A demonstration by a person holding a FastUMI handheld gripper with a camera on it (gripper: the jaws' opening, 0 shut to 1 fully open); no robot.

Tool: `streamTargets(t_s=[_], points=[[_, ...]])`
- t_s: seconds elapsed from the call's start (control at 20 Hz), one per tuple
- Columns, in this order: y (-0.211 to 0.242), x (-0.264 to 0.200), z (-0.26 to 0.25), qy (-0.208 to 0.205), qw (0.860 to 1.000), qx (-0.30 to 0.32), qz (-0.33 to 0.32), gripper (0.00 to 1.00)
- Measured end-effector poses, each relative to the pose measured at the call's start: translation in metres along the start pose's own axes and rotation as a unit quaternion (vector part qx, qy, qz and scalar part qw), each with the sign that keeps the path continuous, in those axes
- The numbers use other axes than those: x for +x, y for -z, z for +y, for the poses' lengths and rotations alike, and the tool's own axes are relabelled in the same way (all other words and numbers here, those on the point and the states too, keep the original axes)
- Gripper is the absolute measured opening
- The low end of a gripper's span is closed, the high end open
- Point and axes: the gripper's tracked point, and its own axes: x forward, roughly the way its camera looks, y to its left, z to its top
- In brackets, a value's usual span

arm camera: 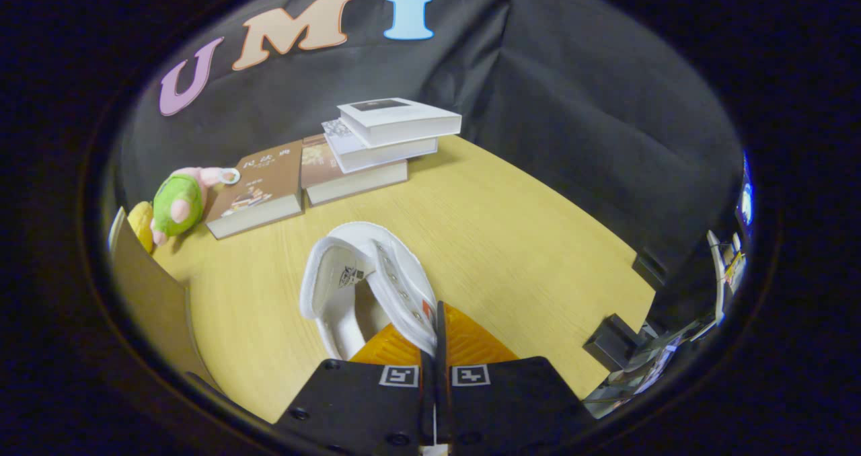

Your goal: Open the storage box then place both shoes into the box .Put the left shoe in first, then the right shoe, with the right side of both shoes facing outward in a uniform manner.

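A white shoe (363,281) hangs just ahead of my gripper (437,325), over the wooden table (511,241), with its opening facing me. My orange fingers (474,342) are nearly together and pinch the shoe's side wall by the lace eyelets. One finger is inside the shoe and the other outside. A brown cardboard panel (151,301), apparently part of the storage box, rises to the left of the shoe. Its inside is hidden.
Several books (377,146) are stacked at the back of the table, with one brown book (259,187) lying beside them. A green and pink plush toy (178,204) rests left of the books. Dark blocks (615,338) sit at the table's right edge.
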Motion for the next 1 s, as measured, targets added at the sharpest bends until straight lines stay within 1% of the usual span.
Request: streamTargets(t_s=[0.1,0.2,0.45,0.55,0.65,0.8,1.0], points=[[-0.014,-0.02,-0.001,-0.002,1.0,0.0,-0.014,0.04],[-0.032,-0.046,-0.006,0.006,0.999,-0.008,-0.031,0.04],[-0.084,-0.121,-0.015,0.036,0.994,-0.055,-0.084,0.04],[-0.107,-0.152,-0.003,0.028,0.992,-0.059,-0.112,0.04],[-0.124,-0.177,0.024,-0.004,0.988,-0.051,-0.143,0.04],[-0.135,-0.206,0.081,-0.081,0.979,-0.041,-0.182,0.04],[-0.126,-0.246,0.158,-0.167,0.963,-0.062,-0.204,0.04]])
